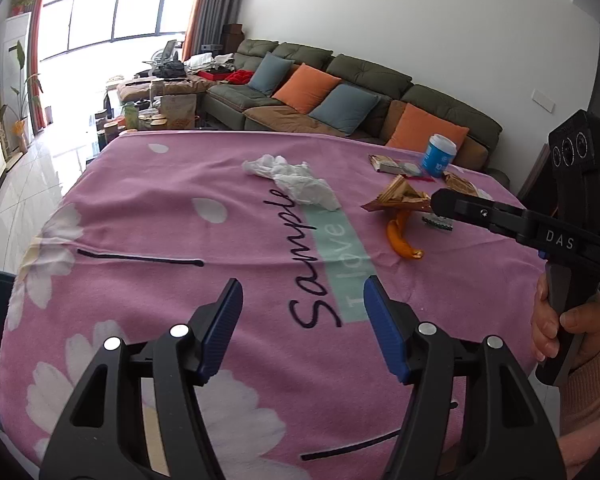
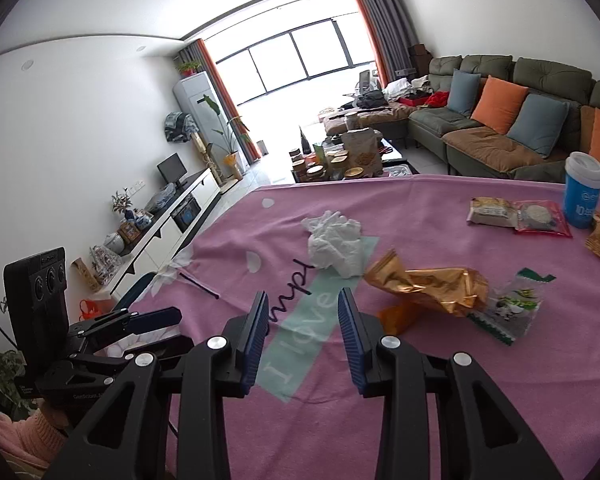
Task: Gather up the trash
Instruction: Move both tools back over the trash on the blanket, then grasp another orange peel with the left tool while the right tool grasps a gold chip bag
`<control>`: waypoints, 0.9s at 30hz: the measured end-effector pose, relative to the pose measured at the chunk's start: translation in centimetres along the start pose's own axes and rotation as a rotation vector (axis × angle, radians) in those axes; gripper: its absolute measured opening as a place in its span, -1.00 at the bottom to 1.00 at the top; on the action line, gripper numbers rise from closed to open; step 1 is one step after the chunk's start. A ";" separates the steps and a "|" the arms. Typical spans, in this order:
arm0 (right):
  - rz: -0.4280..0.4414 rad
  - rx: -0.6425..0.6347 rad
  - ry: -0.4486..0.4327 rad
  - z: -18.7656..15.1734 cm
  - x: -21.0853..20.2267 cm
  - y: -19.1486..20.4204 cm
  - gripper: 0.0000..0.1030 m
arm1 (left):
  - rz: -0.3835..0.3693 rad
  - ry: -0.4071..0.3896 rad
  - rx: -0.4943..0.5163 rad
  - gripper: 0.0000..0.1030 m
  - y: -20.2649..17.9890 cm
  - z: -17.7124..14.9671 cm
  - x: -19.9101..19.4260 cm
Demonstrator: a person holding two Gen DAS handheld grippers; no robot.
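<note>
My left gripper and right gripper hang spread and empty over the pink flowered cloth (left wider) — crumpled white tissue lies ahead

sofa | orange cushion | window | pink cloth | potted plant

Crumpled tissue lies mid-frame on the worktop. Foil wrapper just right of it; peel below wrapper. Cup stands far right; two packets left of cup.
</note>
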State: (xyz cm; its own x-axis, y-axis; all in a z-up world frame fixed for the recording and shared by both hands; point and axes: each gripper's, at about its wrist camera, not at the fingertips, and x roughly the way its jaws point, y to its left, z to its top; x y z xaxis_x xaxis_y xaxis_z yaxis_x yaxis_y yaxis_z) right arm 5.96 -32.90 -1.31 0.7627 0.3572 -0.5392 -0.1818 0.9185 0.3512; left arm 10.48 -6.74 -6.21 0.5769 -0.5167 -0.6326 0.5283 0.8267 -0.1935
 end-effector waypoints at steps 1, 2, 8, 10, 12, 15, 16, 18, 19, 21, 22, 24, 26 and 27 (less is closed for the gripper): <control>-0.018 0.015 -0.013 0.0 -0.3 -0.8 -0.34 | -0.015 0.008 0.016 0.23 -0.9 0.1 0.6; -0.034 0.029 -0.023 0.1 -0.5 -1.7 -0.34 | -0.029 0.016 0.031 0.23 -1.8 0.4 1.3; -0.093 0.112 -0.043 -0.4 -0.8 -6.0 -0.24 | -0.098 0.069 0.085 0.32 -5.9 1.6 5.3; -0.103 0.129 -0.034 -0.6 -0.2 -6.9 -0.19 | -0.111 0.090 0.088 0.32 -6.8 2.0 6.5; -0.099 0.160 -0.021 -0.7 0.3 -7.9 -0.15 | -0.114 0.112 0.084 0.32 -7.6 2.4 7.8; -0.076 0.203 -0.008 -1.0 0.5 -8.9 -0.10 | -0.110 0.145 0.072 0.30 -8.1 2.8 9.2; -0.071 0.213 -0.007 -1.0 0.7 -9.2 -0.08 | -0.109 0.157 0.067 0.27 -8.3 2.9 9.8; -0.057 0.238 -0.001 -1.0 1.0 -9.5 -0.04 | -0.105 0.184 0.054 0.17 -8.5 3.0 11.0; -0.052 0.250 0.000 -1.1 1.1 -9.7 -0.03 | -0.105 0.195 0.051 0.12 -8.6 3.1 11.5; -0.042 0.271 0.005 -1.0 1.5 -10.1 -0.03 | -0.099 0.217 0.046 -0.03 -8.7 3.2 12.4; -0.034 0.283 0.008 -1.1 1.7 -10.3 -0.03 | -0.098 0.230 0.043 -0.14 -8.8 3.3 12.9; -0.025 0.306 0.017 -1.2 1.9 -10.5 -0.06 | -0.080 0.227 0.045 -0.30 -9.0 3.4 13.2; -0.014 0.322 0.022 -1.2 2.1 -10.7 -0.20 | -0.088 0.235 0.033 -0.47 -8.9 3.6 13.7; -0.009 0.331 0.024 -1.3 2.1 -10.8 -0.30 | -0.081 0.236 0.027 -0.59 -8.7 3.7 13.7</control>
State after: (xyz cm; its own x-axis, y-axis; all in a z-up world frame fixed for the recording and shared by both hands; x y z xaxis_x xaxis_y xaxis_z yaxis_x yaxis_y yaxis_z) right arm 8.76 -41.82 -7.20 0.7480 0.3568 -0.5596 0.0391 0.8181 0.5738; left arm 16.12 -21.81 -10.46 0.3721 -0.5125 -0.7739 0.5854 0.7766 -0.2329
